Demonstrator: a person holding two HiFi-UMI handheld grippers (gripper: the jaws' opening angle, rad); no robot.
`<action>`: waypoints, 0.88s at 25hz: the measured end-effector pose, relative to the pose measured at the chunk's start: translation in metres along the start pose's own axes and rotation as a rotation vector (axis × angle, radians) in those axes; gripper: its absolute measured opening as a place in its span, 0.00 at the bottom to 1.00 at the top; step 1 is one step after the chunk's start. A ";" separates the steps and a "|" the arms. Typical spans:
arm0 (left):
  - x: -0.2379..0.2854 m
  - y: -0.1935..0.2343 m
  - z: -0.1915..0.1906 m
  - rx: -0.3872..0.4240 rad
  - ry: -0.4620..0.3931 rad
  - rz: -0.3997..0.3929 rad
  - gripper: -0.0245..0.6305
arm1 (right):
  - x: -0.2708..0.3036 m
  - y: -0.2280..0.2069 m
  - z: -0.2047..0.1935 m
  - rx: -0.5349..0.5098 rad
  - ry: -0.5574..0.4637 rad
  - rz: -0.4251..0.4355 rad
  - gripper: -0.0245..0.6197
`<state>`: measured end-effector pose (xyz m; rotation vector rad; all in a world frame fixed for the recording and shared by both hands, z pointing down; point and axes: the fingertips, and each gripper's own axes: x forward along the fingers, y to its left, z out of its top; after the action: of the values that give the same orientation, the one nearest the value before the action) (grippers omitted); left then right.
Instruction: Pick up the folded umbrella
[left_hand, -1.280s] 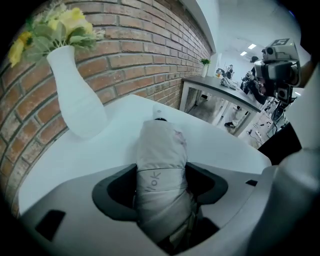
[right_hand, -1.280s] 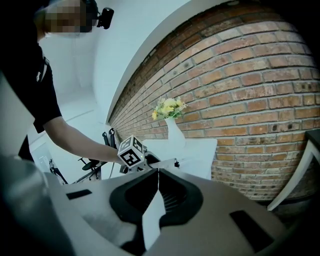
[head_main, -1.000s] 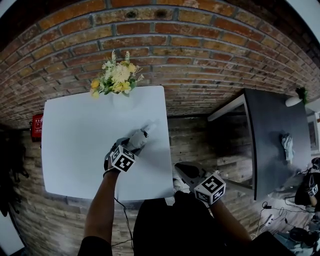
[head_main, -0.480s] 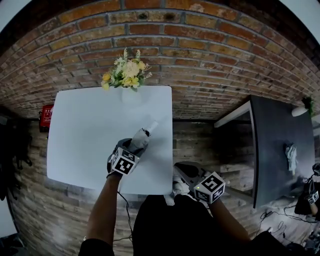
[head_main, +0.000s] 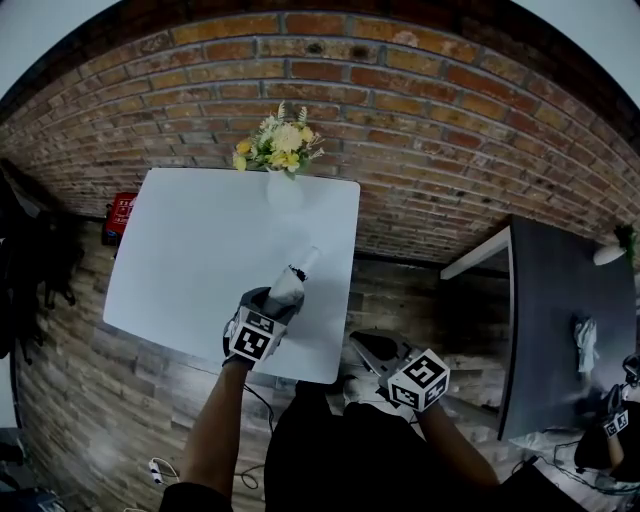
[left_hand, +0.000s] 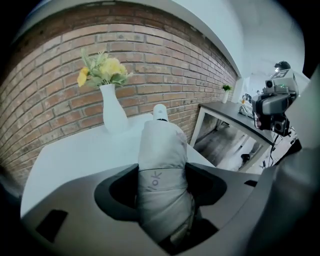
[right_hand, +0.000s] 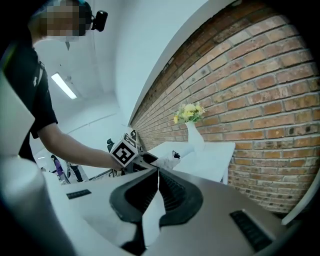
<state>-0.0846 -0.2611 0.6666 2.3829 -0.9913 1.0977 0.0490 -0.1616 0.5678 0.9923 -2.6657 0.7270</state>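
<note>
One folded umbrella (left_hand: 161, 145) pinched in left tool (left_hand: 162, 175), tip jutting ahead; right tool (right_hand: 156, 175) pressed together.

A lab: brick wall (head_main: 420, 120), desk (head_main: 565, 320), camera rig (left_hand: 272, 107).

A: Inventory check. Tables?
B: Two. One white table (head_main: 200, 250), one dark table (head_main: 565, 300).
A: Vases?
B: One vase (left_hand: 114, 117), white. One bunch of flowers (left_hand: 102, 70) in it; single stems too small to count.
A: Umbrellas?
B: One folded umbrella (left_hand: 162, 150).
A: Tools?
B: Two grippers: one left gripper (left_hand: 162, 180), one right gripper (right_hand: 156, 182).
A: Anything else?
B: One red box (head_main: 120, 212). One brick wall (head_main: 400, 120).
</note>
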 end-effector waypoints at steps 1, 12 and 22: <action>-0.006 -0.004 0.000 -0.013 -0.010 0.011 0.47 | -0.003 0.002 0.000 -0.005 -0.003 0.011 0.07; -0.064 -0.066 0.001 -0.095 -0.117 0.117 0.47 | -0.040 0.023 -0.010 -0.062 -0.021 0.134 0.07; -0.113 -0.117 -0.001 -0.192 -0.205 0.179 0.47 | -0.065 0.032 -0.019 -0.071 -0.024 0.213 0.07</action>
<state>-0.0537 -0.1269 0.5794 2.3179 -1.3381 0.7835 0.0772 -0.0948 0.5495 0.7110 -2.8264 0.6578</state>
